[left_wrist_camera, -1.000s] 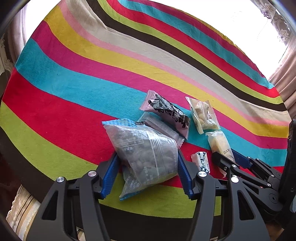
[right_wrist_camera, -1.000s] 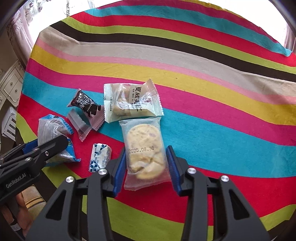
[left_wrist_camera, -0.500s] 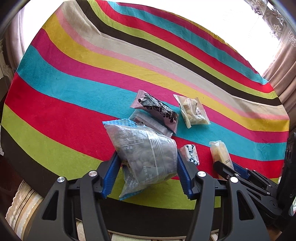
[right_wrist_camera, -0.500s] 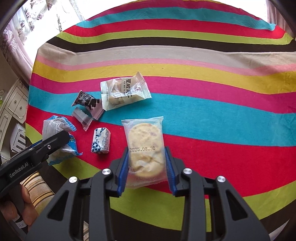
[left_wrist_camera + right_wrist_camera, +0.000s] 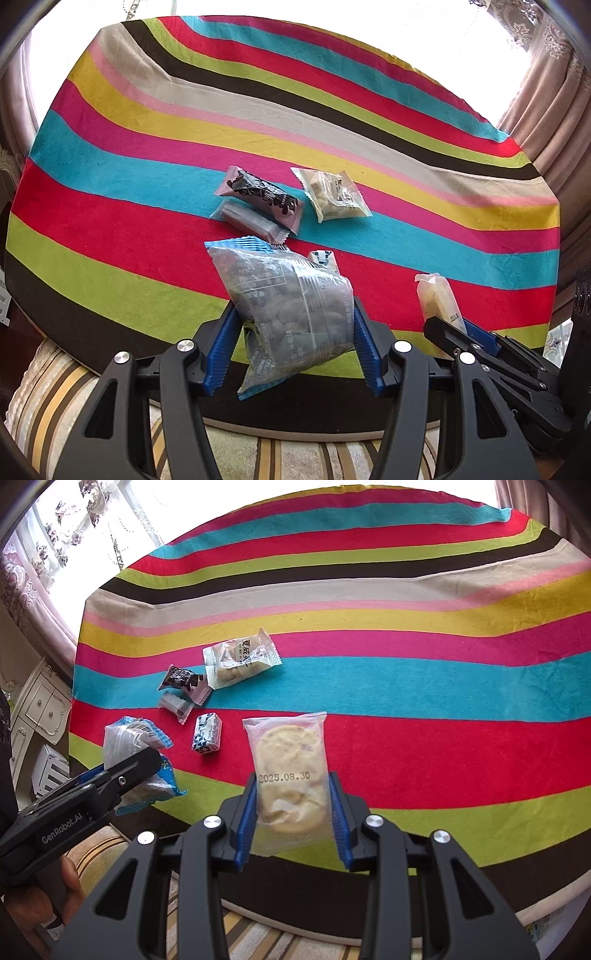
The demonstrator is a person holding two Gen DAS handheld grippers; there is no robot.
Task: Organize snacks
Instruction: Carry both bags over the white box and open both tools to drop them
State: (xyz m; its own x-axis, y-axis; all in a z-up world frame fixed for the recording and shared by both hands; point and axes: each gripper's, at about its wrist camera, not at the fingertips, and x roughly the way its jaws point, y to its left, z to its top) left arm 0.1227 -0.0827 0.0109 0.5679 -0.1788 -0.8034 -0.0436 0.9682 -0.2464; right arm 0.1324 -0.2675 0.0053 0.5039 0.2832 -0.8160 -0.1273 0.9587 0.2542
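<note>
My left gripper [image 5: 291,343] is shut on a clear bag of nuts with blue edges [image 5: 288,314], lifted above the near edge of the striped cloth [image 5: 147,147]. My right gripper [image 5: 291,819] is shut on a clear cookie packet [image 5: 288,771] stamped with a date, also held off the cloth. On the cloth lie a black and pink packet [image 5: 262,195], a grey wrapped bar [image 5: 247,219], a white packet of pale pieces [image 5: 332,194] and a small blue and white candy [image 5: 207,733]. Each gripper shows in the other's view, the right gripper [image 5: 480,343] at the right and the left gripper [image 5: 110,779] at the left.
The striped cloth covers a table whose near edge [image 5: 369,886] is just below both grippers. A striped cushion or seat [image 5: 55,398] lies below that edge. Curtains [image 5: 546,74] hang behind the table, and a white cabinet [image 5: 40,709] stands at the left. A hand [image 5: 37,897] grips the left tool.
Both grippers have drawn back toward the table's near edge and risen with their packets, so the snacks on the cloth look farther away. The cookie packet has left the cloth.
</note>
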